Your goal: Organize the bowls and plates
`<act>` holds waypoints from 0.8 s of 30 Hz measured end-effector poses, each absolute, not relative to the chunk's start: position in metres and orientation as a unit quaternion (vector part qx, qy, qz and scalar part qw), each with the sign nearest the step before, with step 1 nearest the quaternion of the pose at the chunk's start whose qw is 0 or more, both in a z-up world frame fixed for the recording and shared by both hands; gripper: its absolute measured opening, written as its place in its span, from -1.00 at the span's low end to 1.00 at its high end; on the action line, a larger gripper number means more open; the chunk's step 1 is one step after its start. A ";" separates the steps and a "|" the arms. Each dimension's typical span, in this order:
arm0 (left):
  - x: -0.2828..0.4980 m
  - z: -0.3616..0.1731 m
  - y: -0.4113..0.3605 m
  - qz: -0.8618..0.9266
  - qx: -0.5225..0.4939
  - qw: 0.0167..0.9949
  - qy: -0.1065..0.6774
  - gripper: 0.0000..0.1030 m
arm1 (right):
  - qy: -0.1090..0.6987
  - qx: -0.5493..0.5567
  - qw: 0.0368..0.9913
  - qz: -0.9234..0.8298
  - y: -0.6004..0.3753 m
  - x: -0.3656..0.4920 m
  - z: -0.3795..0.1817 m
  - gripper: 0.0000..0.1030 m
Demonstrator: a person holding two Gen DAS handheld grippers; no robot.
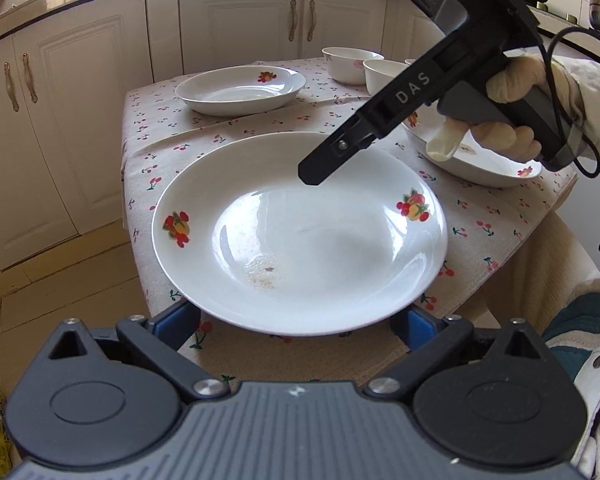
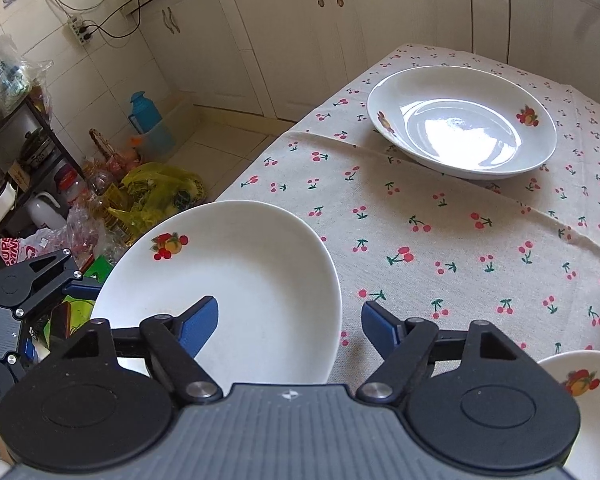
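Covering the table (image 2: 440, 232) is a pale cloth printed with red cherries, and cream cabinets (image 1: 236, 28) stand behind it on a tiled floor (image 2: 216, 152).

Three white plates with fruit decals rest on the cloth. The near plate (image 1: 300, 240) lies at the table's near edge, part of its rim hanging out over it; the same plate (image 2: 240, 288) shows low in the right wrist view. The far plate (image 1: 240, 90) sits well apart toward the cabinets, and it is seen again (image 2: 462, 122) near the cloth's far corner. A third plate (image 1: 484, 160) lies to the right, partly hidden behind the right gripper and the person's gloved hand (image 1: 512, 112) on its handle.

Two white bowls (image 1: 350, 64) stand touching or just beside each other at the back right, and a sliver of a third vessel peeks out behind them.

The left gripper (image 1: 296, 316) has its jaws spread wide, one blue finger at each side of the near plate's front rim; whether the pads touch the rim I cannot tell, since the plate hides the tips.

The right gripper (image 2: 290, 316) is released, gripping nothing: its left finger (image 2: 200, 320) hangs over the near plate's basin and its right finger over bare cloth, the plate's right rim between them.

A blue flask (image 2: 146, 110) and yellow bags (image 2: 160, 192) sit on the floor beside a cluttered shelf.
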State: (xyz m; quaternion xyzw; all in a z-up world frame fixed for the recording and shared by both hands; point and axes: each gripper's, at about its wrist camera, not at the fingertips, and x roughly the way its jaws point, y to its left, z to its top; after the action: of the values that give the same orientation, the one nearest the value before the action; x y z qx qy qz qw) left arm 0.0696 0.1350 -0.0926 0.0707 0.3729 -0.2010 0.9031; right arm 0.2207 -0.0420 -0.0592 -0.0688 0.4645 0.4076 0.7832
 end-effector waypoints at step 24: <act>0.077 -0.092 0.135 -0.214 0.083 0.894 0.385 0.89 | 0.461 -0.078 0.765 0.444 -0.031 0.222 -0.061 0.55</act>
State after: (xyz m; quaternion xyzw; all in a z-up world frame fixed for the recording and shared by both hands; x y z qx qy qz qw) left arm 0.0765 0.1353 -0.0920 0.0830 0.3845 -0.2143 0.8941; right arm 0.2219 -0.0315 -0.0606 -0.0781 0.4609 0.4438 0.7645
